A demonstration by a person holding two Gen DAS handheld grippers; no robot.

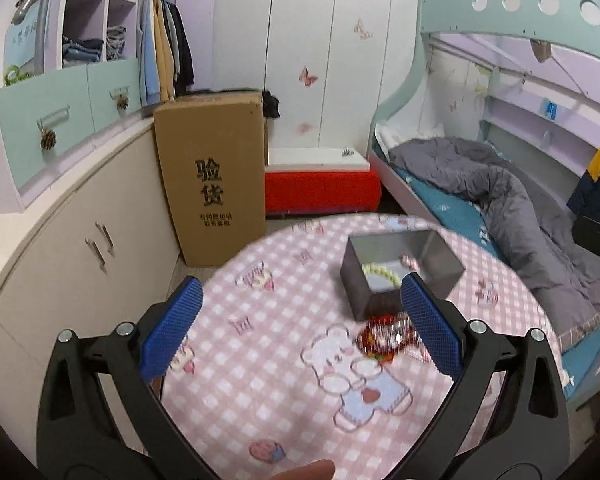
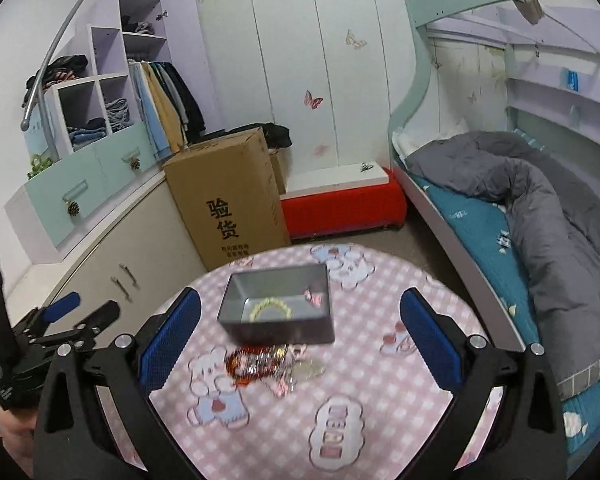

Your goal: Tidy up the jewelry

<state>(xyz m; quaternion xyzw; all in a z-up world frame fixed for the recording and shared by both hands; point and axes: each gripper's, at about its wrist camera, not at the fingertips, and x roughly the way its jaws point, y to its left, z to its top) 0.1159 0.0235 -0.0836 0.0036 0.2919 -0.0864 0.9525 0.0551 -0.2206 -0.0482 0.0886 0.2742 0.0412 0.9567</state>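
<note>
A dark grey open box (image 1: 444, 256) (image 2: 278, 330) stands on the round table with a pink checked cloth (image 1: 260, 380) (image 2: 380, 380). A pale yellow bead bracelet (image 1: 380, 271) (image 2: 271, 307) lies inside it, with a small pink piece (image 2: 313, 297) beside it. A pile of red and silver jewelry (image 1: 384, 336) (image 2: 260, 362) lies on the cloth just in front of the box. My left gripper (image 1: 300, 304) is open and empty above the cloth, its right finger near the pile. My right gripper (image 2: 300, 316) is open and empty, hovering before the box. The left gripper also shows at the left edge of the right wrist view (image 2: 80, 312).
A tall cardboard box (image 1: 212, 176) (image 2: 232, 200) stands on the floor behind the table beside cream cabinets (image 1: 80, 248). A red bench (image 2: 340, 208) sits against the white wardrobe. A bunk bed with a grey duvet (image 2: 540, 200) fills the right side.
</note>
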